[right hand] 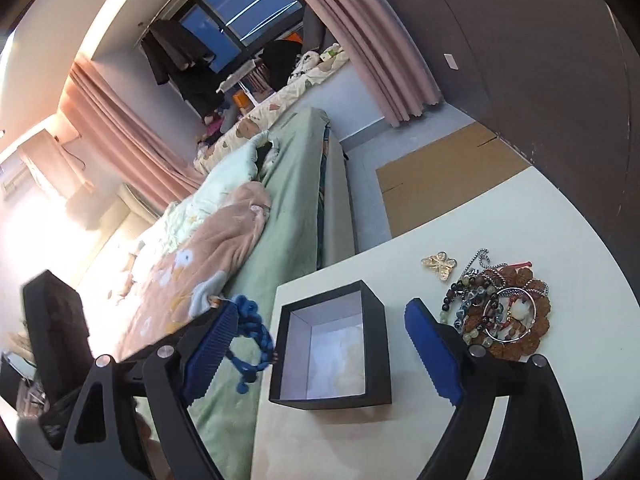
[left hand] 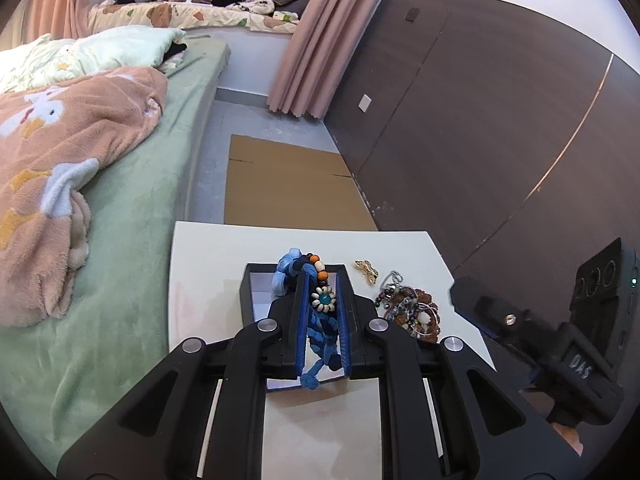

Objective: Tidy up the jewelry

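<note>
A white rectangular table [right hand: 460,208] carries everything, set beside a bed with a green sheet [left hand: 132,216] and a peach fleece blanket [left hand: 60,168]. Near the table's bed-side edge sits an open black square box with a pale lining [right hand: 332,344], its inside bare in the right wrist view. Over that box hangs the left gripper [left hand: 322,312], its blue-padded fingers nearly together and clamped on a blue braided cord bracelet strung with orange, brown and white beads [left hand: 320,300]; the cord's knotted tail dangles below the pads and a pale blue tuft sticks out past the tips. The right gripper [right hand: 320,354] is spread wide, one ribbed blue pad [right hand: 434,354] on each side of the box, nothing between them pressed. Toward the table's wall-side edge lies a tangled pile of beaded bracelets and silver chains [right hand: 500,312], and just beside it, nearer the far edge, a small gold butterfly brooch [right hand: 439,265].
</note>
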Available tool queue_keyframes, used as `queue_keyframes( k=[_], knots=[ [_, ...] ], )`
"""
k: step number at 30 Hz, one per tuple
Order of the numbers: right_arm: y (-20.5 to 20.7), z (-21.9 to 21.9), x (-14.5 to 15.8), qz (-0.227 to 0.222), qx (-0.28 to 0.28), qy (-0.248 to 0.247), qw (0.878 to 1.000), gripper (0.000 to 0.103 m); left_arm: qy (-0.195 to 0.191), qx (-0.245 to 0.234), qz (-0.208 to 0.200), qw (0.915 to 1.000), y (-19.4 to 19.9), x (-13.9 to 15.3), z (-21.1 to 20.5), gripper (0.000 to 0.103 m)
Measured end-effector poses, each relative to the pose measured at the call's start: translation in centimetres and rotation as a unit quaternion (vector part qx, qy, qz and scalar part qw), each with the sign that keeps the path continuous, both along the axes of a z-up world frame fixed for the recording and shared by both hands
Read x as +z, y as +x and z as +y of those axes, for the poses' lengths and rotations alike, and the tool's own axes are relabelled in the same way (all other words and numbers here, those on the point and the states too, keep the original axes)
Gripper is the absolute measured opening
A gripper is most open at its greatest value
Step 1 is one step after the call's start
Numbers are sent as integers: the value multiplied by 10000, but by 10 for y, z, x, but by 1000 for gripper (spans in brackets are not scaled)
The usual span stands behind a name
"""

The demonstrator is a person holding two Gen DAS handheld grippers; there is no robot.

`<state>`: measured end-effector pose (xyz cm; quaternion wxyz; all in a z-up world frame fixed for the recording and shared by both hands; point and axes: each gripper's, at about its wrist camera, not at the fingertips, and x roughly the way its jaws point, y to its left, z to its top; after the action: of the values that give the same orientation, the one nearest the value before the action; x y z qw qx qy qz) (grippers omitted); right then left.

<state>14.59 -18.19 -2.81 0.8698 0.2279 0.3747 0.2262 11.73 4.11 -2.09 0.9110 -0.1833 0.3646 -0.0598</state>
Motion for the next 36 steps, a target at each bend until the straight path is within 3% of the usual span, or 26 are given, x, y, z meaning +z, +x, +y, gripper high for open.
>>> queue_keyframes(
  k=[2, 3, 4, 6, 8, 10, 16, 23, 36],
  knots=[
    [0, -4, -4, 138, -104, -163, 9997, 85, -10, -32, 1, 10000, 3, -1, -3, 16],
    [1, -5, -6, 199, -155, -256, 9994, 85, -6, -30, 6, 10000, 5, -2, -5, 29],
    [3, -9, -8, 274, -222, -365, 9987, 86, 14, 23, 11, 10000, 6, -3, -5, 59],
    [4, -15, -11, 410, -359, -516, 9972, 88, 75, 191, -71, 9998, 5, -2, -5, 82],
    [5, -21, -13, 502, -473, -645, 9955, 89, 82, 212, -85, 9997, 4, -1, -6, 83],
    [4, -29, -15, 584, -559, -726, 9941, 91, 68, 226, -51, 9997, 4, -3, -6, 91],
    [0, -46, -19, 827, -631, -890, 9906, 96, 248, 220, 202, 9992, 4, -12, -19, 94],
    [-5, -104, -29, 1269, -1104, -514, 9844, 96, 527, -38, 259, 9983, -3, -19, -49, 95],
    [-16, -157, -34, 1374, -1350, -193, 9811, 95, 722, -628, 150, 9953, -2, -25, -108, 95]
  ],
)
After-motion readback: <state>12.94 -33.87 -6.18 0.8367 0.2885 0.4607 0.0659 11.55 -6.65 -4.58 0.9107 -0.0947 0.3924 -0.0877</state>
